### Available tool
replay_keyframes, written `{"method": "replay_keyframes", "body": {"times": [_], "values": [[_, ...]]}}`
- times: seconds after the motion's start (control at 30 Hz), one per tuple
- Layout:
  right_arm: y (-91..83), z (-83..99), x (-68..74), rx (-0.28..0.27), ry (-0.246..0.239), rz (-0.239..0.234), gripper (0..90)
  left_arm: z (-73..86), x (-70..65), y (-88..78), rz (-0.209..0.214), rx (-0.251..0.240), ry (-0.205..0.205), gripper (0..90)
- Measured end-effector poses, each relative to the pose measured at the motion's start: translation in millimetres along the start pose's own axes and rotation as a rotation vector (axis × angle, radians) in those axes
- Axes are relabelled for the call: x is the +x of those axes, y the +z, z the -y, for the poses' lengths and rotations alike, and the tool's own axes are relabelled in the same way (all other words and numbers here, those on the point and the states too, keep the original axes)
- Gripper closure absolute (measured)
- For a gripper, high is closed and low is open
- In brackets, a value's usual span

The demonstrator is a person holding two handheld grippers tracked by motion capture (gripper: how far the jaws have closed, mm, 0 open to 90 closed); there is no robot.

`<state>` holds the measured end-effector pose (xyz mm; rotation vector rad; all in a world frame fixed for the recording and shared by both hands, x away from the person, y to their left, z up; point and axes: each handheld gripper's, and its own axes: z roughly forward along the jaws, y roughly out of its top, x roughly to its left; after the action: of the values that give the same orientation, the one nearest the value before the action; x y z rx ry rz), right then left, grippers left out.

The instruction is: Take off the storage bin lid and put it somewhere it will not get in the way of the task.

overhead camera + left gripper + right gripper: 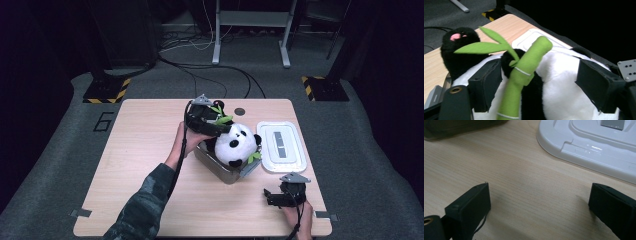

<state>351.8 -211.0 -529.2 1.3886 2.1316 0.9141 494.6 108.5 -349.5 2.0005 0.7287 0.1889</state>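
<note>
Plush panda (235, 145) between parted left tongs (537, 82)

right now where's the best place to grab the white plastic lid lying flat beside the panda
Judging by its pose, take the white plastic lid by its near long edge, from the right gripper's side: it lies flat on the wooden table with a raised lip there, and the fingers already stand open facing it.

Left hand-held gripper (220, 126) jaws apart, arm extended; right hand-held gripper (272, 195) jaws apart, low.
</note>
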Motion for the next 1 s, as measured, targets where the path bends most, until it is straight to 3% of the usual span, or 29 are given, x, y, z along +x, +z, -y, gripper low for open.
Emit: {"method": "replay_keyframes", "body": {"times": [0.37, 0.57, 0.8, 0.87, 1.0], "values": [[0.0, 0.1, -0.1, -0.001, -0.003, 0.0, 3.4, 6.4, 3.1, 15.0, -0.001, 0.09, -0.032, 17.1], [-0.2, 0.2, 0.1, 0.0, -0.001, 0.0, 3.5, 12.6, 5.9, 16.7, 0.021, 0.105, -0.055, 16.3], [-0.3, 0.1, 0.2, 0.0, 0.001, 0.0, 3.6, -2.1, -5.9, 8.9, -0.01, 0.038, -0.016, 16.0], [-0.2, 0.1, 0.2, 0.0, 0.0, 0.0, 3.5, -6.4, -9.2, 14.4, -0.031, 0.04, -0.016, 16.0], [-0.3, 0.1, 0.2, 0.0, 0.0, 0.0, 3.6, -7.3, -8.0, 32.0, -0.067, 0.091, -0.026, 15.8]]}}
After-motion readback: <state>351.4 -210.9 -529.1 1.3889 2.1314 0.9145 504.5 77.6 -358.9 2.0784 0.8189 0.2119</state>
